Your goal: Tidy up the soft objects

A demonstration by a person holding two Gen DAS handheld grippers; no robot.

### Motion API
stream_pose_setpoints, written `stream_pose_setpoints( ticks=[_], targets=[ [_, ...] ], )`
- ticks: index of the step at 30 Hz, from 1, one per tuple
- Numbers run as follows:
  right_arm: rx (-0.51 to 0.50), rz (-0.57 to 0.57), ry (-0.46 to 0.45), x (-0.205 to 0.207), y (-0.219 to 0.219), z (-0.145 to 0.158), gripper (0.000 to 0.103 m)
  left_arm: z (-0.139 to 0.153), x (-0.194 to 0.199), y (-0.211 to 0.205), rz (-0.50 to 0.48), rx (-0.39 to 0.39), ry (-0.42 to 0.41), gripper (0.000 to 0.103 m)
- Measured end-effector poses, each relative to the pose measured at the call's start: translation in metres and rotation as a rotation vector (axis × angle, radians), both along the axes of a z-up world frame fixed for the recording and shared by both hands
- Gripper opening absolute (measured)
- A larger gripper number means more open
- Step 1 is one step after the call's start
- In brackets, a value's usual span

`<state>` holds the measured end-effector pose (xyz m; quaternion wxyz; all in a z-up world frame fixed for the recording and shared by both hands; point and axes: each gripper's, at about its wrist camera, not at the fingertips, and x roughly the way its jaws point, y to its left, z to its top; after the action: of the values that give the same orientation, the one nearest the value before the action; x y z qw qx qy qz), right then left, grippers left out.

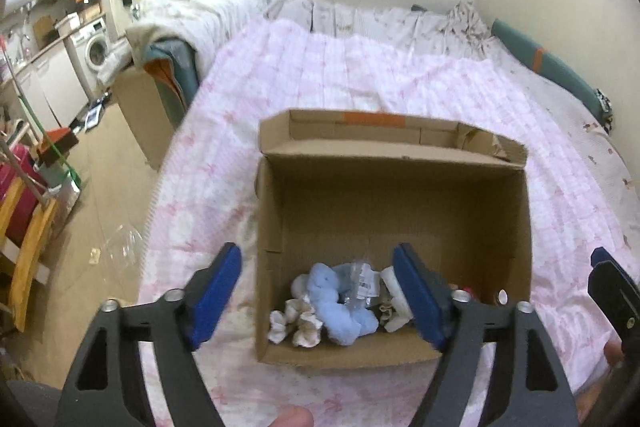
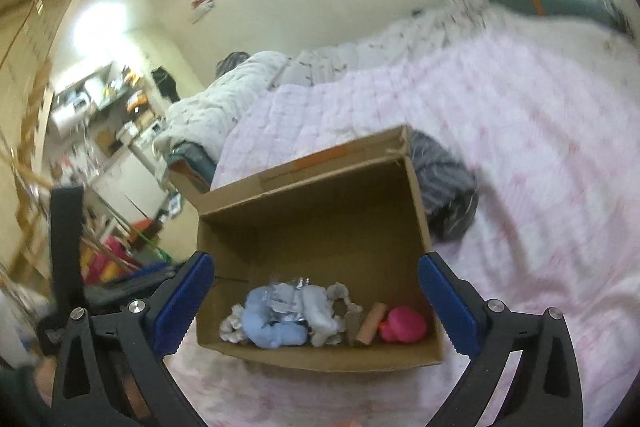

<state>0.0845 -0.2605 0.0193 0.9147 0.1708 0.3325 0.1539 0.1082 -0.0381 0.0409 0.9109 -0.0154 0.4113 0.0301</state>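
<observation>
An open cardboard box (image 1: 400, 195) (image 2: 320, 203) stands on a pink quilted bed. Inside, at its near wall, lie a light blue plush (image 1: 340, 311) (image 2: 268, 323), small white-and-beige soft pieces (image 1: 296, 327) (image 2: 324, 315) and a crinkly clear packet (image 1: 362, 283) (image 2: 286, 297). The right wrist view also shows a pink soft toy (image 2: 402, 325) and a tan cylinder (image 2: 372, 323). My left gripper (image 1: 318, 293) is open and empty, straddling the box's near left part. My right gripper (image 2: 316, 301) is open and empty over the box's near edge; one of its fingers (image 1: 612, 287) shows at the right.
A dark striped cloth (image 2: 444, 183) lies on the bed right of the box. A white blanket (image 1: 208, 7) is heaped at the bed's far left corner. Left of the bed are floor, a yellow chair (image 1: 24, 239), a washing machine (image 1: 94, 45) and kitchen clutter.
</observation>
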Motion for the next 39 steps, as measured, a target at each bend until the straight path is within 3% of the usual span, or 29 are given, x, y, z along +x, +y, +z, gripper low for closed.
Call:
stream_pose_setpoints(
  ticks=[7, 12, 18, 20, 22, 27, 30, 39],
  targets=[
    [-0.088, -0.011, -0.069, -0.031, 0.013, 0.027, 0.103, 0.027, -0.053, 0.022, -0.036, -0.007, -0.086, 0.102],
    [-0.12, -0.024, -0.031, -0.053, 0.013, 0.027, 0.103, 0.029, -0.089, 0.032, -0.07, -0.034, -0.111, 0.102],
    [-0.155, -0.05, 0.006, -0.074, 0.013, 0.01, 0.103, 0.001, -0.12, 0.026, -0.102, -0.017, -0.141, 0.102],
    [-0.153, -0.055, -0.006, -0.082, 0.015, -0.001, 0.103, -0.013, -0.121, 0.026, -0.09, -0.023, -0.111, 0.102],
    [-0.221, -0.057, 0.014, -0.081, 0.023, -0.011, 0.103, -0.019, -0.118, 0.028, -0.092, -0.063, -0.082, 0.102],
    [-0.296, -0.028, -0.004, -0.082, 0.039, -0.013, 0.103, -0.016, -0.115, 0.031, -0.061, -0.014, -0.125, 0.102],
    [-0.315, -0.018, -0.006, -0.082, 0.045, -0.015, 0.103, -0.02, -0.116, 0.034, -0.068, -0.043, -0.1, 0.102],
    [-0.313, -0.038, 0.01, -0.079, 0.043, -0.018, 0.103, -0.022, -0.125, 0.02, -0.129, -0.023, -0.123, 0.102]
  ],
)
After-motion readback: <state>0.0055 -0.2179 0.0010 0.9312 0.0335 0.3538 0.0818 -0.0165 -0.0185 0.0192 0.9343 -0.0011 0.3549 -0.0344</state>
